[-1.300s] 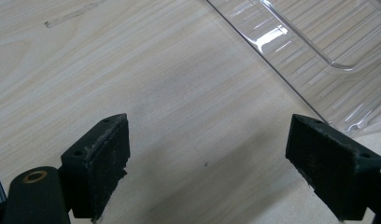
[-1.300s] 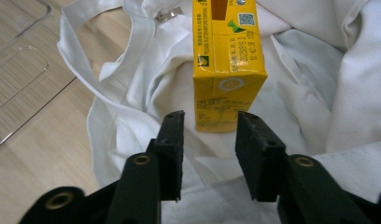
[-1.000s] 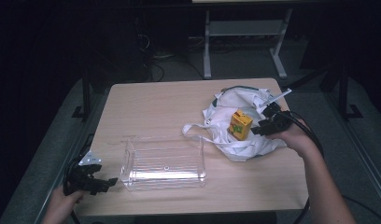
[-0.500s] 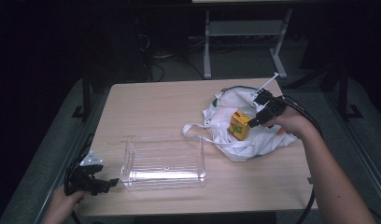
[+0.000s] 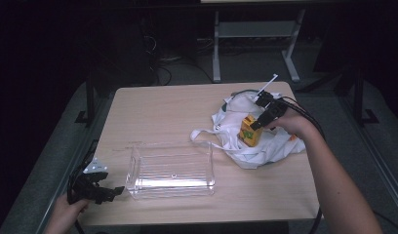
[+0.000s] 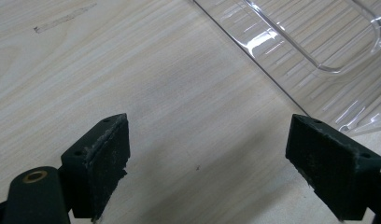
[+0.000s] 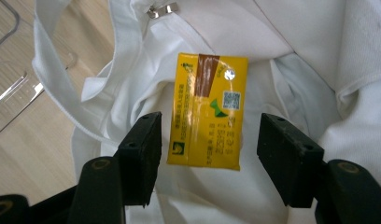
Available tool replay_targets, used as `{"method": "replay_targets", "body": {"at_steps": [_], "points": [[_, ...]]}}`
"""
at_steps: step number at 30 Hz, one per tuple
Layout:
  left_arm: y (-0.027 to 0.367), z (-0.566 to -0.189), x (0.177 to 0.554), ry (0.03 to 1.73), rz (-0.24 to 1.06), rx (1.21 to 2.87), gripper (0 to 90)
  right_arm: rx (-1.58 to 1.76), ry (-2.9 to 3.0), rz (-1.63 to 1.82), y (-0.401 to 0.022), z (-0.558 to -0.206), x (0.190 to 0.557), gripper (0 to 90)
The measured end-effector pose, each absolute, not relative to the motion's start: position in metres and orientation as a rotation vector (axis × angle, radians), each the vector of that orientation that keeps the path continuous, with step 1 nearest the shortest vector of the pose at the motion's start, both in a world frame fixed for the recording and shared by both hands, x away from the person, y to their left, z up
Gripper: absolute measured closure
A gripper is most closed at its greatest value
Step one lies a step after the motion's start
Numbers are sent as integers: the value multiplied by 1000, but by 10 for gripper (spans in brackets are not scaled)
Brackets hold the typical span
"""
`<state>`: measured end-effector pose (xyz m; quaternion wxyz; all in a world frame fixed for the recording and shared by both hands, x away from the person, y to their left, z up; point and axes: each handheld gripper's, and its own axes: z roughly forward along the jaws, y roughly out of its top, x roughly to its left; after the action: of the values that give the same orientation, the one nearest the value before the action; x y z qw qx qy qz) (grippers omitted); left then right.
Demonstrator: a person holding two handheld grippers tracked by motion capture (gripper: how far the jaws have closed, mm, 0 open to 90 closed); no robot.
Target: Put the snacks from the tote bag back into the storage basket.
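Yellow carton (image 7: 208,111) between open jaws

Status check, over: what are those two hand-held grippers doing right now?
Right hand-held gripper just opened, straddling yellow carton on white bag, pads clear. Left hand-held gripper open beside clear bin. Nothing blocking.

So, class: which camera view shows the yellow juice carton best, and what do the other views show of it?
The right gripper view: the yellow juice carton sits close up on the white cloth bag, label and foil straw hole readable, between the open right gripper. The high view shows it small and upright. The left gripper view looks at table and clear plastic box.
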<state>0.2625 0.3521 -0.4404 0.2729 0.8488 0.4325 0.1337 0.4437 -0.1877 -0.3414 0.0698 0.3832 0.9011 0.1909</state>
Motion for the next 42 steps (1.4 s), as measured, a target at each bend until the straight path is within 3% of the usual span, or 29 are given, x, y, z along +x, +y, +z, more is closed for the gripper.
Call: {"method": "replay_targets", "body": {"at_steps": [27,32,42], "points": [[350,-441,262,1152,355,2281,137,1170,2756,466,-164,-373,465,414],[350,-440,262,1145,356,2288,137,1165,2757,447,-163,-375,465,495],[350,-441,262,1149,355,2288,137,1161,2747,400,-160,-373,464,515]]}}
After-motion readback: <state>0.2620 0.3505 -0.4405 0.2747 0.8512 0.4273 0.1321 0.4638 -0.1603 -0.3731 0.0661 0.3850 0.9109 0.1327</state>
